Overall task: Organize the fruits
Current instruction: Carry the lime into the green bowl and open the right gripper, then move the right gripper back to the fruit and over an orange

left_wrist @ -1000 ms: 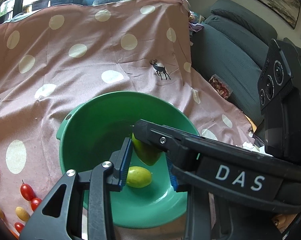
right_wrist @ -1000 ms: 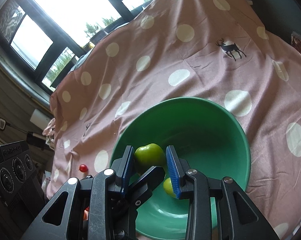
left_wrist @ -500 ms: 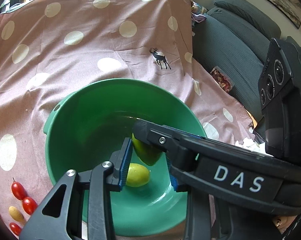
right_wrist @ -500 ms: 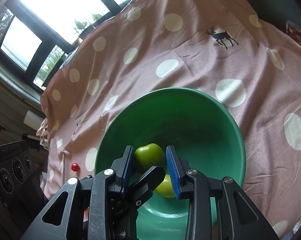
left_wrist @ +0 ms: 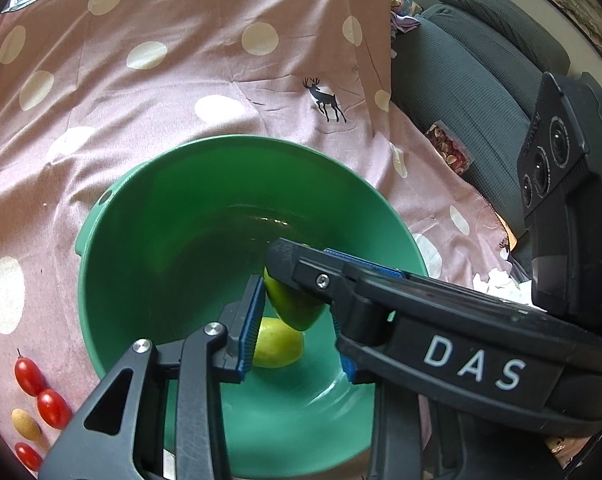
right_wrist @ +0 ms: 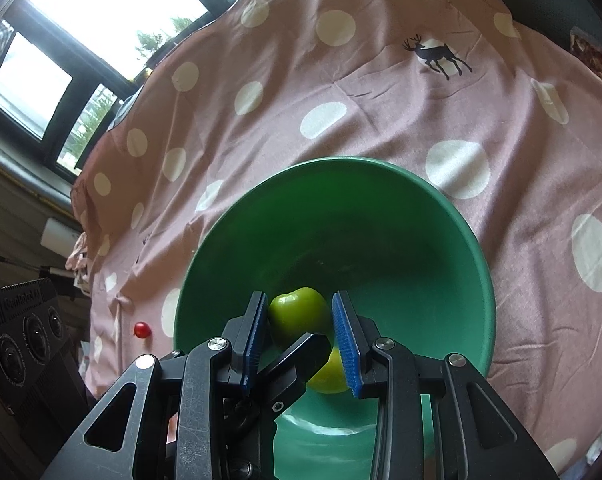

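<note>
A green bowl [left_wrist: 229,145] [right_wrist: 341,160] stands on the pink dotted cloth. Both grippers hang crossed over its inside. My right gripper [right_wrist: 301,300] is shut on a round green fruit [right_wrist: 297,312], with both blue pads against its sides. In the left wrist view the same green fruit [left_wrist: 297,314] sits between the tips of my left gripper [left_wrist: 297,292] and touches the left pad. The right gripper's finger [left_wrist: 301,266] hides the other pad. A left finger [right_wrist: 301,354] crosses the fruit's near side. A yellow-green oval fruit [left_wrist: 279,344] [right_wrist: 331,376] lies on the bowl's bottom.
Red cherry tomatoes [left_wrist: 31,376] and a small yellow one [left_wrist: 25,424] lie on the cloth [left_wrist: 181,80] left of the bowl. Another red tomato [right_wrist: 142,330] lies farther along the cloth. A grey sofa [left_wrist: 481,80] with a snack packet [left_wrist: 447,146] lies right of the cloth.
Both grippers have sunk together toward the bowl, which now looms larger. The green fruit and the crossed fingers keep the same places relative to each other.
</note>
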A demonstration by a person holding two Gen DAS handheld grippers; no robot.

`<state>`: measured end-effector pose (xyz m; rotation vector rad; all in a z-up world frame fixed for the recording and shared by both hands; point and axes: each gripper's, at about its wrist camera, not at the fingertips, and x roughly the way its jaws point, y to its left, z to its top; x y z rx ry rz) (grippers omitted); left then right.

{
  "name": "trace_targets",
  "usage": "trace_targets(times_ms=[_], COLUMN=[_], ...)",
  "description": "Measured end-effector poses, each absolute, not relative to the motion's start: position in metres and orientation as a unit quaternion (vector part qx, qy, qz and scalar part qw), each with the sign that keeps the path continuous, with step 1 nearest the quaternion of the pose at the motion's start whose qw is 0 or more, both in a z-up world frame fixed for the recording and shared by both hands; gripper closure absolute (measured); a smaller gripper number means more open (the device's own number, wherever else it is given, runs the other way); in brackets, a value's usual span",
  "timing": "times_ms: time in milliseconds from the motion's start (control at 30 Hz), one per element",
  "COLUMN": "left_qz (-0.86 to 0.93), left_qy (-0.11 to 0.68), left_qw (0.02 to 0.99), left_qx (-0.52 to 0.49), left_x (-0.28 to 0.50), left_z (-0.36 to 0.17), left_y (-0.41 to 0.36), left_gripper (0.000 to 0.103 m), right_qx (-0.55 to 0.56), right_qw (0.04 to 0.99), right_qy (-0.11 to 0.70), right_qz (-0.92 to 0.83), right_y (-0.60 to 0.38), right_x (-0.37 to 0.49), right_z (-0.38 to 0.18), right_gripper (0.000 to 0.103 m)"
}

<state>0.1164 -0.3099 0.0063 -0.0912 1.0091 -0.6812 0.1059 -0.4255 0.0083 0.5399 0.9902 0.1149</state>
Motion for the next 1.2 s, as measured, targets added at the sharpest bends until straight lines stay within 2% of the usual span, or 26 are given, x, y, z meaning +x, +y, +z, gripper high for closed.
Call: trace_targets(times_ms=[833,1033,1200], left_qz=[-0.328,-0.311,-0.287], left_qy=[0.511,0.491,0.458], left_qw=[0.791,0.811,0.838], left_qx=[-0.066,-0.064,-0.075], left_x=[0.120,0.111,0.094], left_z=[-0.007,0.006,0.022], left_y=[-0.312,-0.297,-0.265], left_gripper=[0.072,0.067,0.055], right_qx=[0.246,0.234,0.227], right_qw=[0.838,0.850,0.863], right_qy=[0.486,0.471,0.452], right_qz=[0.034,0.012,0.000], right_y=[-0.423,-0.424,-0.423], right_x=[0.110,0.103,0.097], right_z=[0.000,0.009,0.021], right_gripper=[0.066,0.066,0.066])
